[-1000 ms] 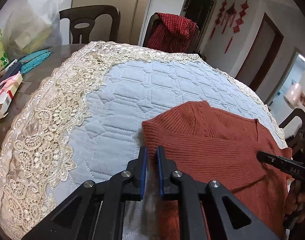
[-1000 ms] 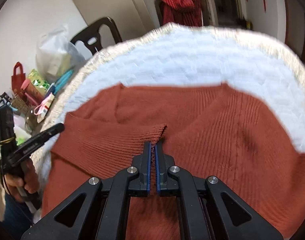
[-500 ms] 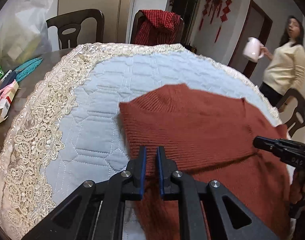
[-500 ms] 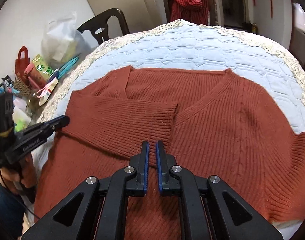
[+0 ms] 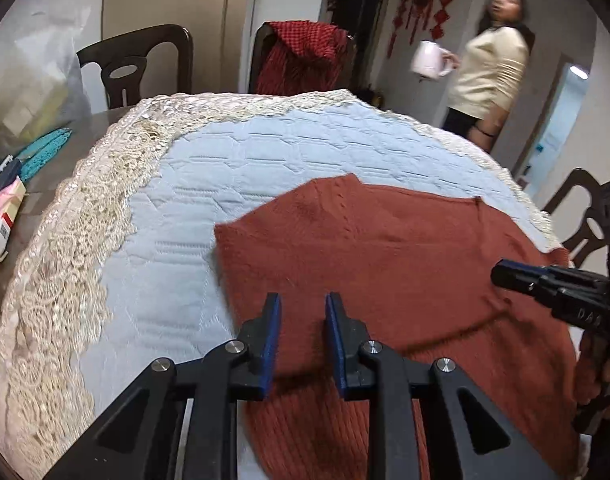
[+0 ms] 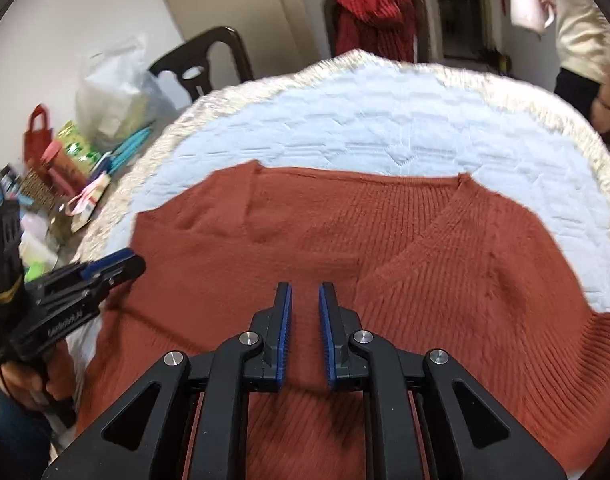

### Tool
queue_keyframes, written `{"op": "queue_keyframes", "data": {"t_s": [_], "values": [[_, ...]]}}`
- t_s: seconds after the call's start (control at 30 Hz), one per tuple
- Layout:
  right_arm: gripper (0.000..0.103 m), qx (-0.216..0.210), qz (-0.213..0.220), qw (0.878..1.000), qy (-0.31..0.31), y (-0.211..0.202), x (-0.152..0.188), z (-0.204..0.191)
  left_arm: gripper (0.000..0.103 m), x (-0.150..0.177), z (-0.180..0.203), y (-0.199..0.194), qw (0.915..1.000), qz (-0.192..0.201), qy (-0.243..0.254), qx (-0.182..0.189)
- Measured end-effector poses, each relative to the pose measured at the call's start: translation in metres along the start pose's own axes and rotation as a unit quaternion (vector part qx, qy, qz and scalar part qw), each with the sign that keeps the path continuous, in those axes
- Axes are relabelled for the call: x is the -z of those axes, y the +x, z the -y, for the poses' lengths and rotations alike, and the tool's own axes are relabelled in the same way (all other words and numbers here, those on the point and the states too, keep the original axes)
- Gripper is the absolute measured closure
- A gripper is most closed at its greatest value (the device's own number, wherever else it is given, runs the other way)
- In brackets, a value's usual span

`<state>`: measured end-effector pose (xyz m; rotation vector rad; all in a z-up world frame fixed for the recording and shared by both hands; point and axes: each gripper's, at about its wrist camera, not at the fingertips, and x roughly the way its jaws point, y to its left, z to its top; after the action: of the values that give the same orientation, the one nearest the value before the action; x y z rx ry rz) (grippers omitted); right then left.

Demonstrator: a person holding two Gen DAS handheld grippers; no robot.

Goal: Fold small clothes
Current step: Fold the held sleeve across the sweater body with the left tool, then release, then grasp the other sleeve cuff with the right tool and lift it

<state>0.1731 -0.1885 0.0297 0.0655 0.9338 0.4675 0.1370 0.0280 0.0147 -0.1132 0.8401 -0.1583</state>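
Both tools, left (image 5: 303, 304) and right (image 6: 305, 294), jaws just parted slightly, empty above the rust sweater (image 6: 425, 264).

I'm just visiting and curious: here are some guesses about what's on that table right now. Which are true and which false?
1. The sweater is rust-red. True.
2. The left gripper clamps a sleeve. False: its jaws stand apart with nothing pinched, having just opened.
3. One sleeve lies folded across the sweater's front. True.
4. The sweater lies on bare wood. False: it lies on a pale blue quilted cloth with lace edging.
5. The right gripper holds a mug. False: it is empty and open.
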Motion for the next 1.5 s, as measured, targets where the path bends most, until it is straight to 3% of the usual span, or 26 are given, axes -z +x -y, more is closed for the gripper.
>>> {"op": "queue_keyframes", "data": {"t_s": [0.1,0.23,0.3,0.43,0.7,1.17,1.5], "values": [[0.084,0.002,-0.031,0.999,-0.012,0.011,0.016,-0.002,0.073,0.008,-0.001,0.008,0.9999,-0.007,0.003,-0.013],[0.084,0.007,-0.014,1.000,-0.008,-0.008,0.019,-0.003,0.072,0.009,0.008,-0.013,0.9997,0.001,0.008,-0.022],[0.083,0.007,0.002,1.000,-0.014,-0.026,0.024,-0.004,0.066,0.013,0.013,-0.027,0.9996,0.010,0.013,-0.024],[0.065,0.006,0.024,1.000,-0.001,-0.055,0.039,0.002,0.055,0.027,0.022,-0.048,0.9997,0.019,0.004,-0.017],[0.058,0.011,0.047,0.998,0.040,-0.105,0.087,0.024,0.047,0.063,0.043,-0.072,0.9999,0.008,0.007,-0.002],[0.055,0.057,0.087,0.980,0.170,-0.148,0.135,0.092,0.045,0.065,0.087,-0.074,0.9993,0.010,0.033,0.018],[0.055,0.066,0.098,0.964,0.239,-0.147,0.142,0.143,0.045,0.047,0.101,-0.049,0.9987,0.014,0.046,-0.016]]}}
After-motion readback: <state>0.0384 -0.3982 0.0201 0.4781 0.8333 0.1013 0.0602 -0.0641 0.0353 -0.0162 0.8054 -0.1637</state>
